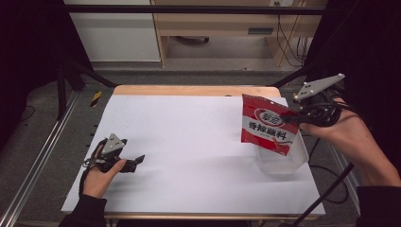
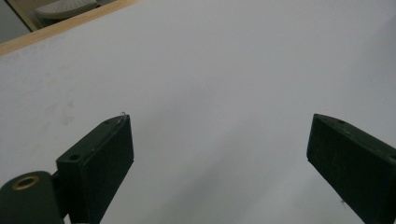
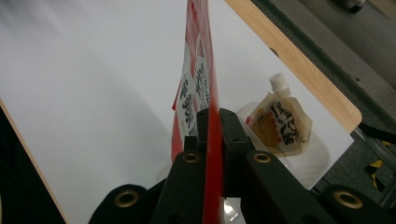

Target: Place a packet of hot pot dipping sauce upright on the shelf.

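Observation:
A red seasoning packet (image 1: 267, 125) with white lettering hangs upright over the right side of the table. My right gripper (image 1: 288, 115) is shut on its upper right edge. Seen edge-on in the right gripper view, the packet (image 3: 196, 88) is pinched between the two black jaws of the right gripper (image 3: 215, 116). Just below it stands a clear plastic container (image 1: 283, 163). A spouted sauce pouch (image 3: 280, 126) lies inside that container (image 3: 322, 161). My left gripper (image 1: 135, 161) rests low at the front left. Its jaws stand wide open, and the left gripper (image 2: 219, 126) has nothing between them.
A white sheet (image 1: 189, 132) covers the wooden tabletop, whose far edge (image 1: 189, 90) shows bare. Metal frame rails (image 1: 42, 151) run along the left side. A black cable (image 1: 326, 194) trails off the table's right front corner. A cabinet and cables stand beyond the table.

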`<state>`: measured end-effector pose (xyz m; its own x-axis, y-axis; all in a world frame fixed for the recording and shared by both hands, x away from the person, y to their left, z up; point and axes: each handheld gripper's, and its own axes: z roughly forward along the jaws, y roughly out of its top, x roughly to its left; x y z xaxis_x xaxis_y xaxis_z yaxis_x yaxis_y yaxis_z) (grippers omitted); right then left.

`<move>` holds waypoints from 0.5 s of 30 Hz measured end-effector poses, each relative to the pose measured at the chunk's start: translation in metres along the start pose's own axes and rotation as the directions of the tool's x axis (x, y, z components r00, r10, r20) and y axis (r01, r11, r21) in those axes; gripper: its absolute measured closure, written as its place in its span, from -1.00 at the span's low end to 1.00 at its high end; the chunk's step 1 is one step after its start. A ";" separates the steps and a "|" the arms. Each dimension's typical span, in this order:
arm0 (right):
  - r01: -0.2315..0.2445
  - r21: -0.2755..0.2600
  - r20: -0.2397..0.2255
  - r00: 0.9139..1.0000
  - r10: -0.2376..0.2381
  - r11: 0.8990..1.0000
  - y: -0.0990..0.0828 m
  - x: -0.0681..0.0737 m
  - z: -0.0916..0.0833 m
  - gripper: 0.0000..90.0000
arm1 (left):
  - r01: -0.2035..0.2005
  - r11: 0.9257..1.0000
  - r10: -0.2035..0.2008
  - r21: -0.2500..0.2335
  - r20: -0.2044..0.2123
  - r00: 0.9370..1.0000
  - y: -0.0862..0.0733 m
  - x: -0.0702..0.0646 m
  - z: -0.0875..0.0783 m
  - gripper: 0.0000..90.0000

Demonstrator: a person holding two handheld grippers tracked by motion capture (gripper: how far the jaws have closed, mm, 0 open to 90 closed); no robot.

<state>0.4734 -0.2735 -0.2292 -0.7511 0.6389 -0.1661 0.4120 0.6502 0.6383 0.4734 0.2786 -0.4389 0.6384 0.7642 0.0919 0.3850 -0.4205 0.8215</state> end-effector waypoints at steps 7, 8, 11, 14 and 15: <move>-0.040 0.001 0.035 0.999 0.040 0.999 -0.017 -0.016 -0.006 0.99 | -0.006 1.000 0.006 0.005 0.006 1.000 0.000 -0.001 0.001 -0.84; -0.049 0.000 0.037 0.998 0.049 0.999 -0.019 -0.018 -0.007 0.99 | -0.006 1.000 0.006 0.005 0.005 1.000 0.000 -0.001 0.001 -0.84; -0.056 0.000 0.043 0.998 0.056 0.998 -0.024 -0.023 -0.008 0.99 | -0.006 1.000 0.006 0.004 0.007 1.000 0.000 -0.001 0.001 -0.84; -0.069 -0.003 0.050 0.996 0.069 0.998 -0.029 -0.027 -0.010 0.99 | -0.005 1.000 0.005 0.003 0.007 1.000 0.000 -0.001 0.001 -0.84; -0.071 -0.001 0.054 0.996 0.071 0.997 -0.031 -0.028 -0.011 0.99 | -0.006 1.000 0.006 0.003 0.007 1.000 0.000 -0.001 0.001 -0.84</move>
<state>0.4763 -0.3158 -0.2363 -0.6914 0.7044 -0.1606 0.4635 0.6029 0.6494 0.4735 0.2774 -0.4393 0.6454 0.7582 0.0926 0.3836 -0.4266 0.8191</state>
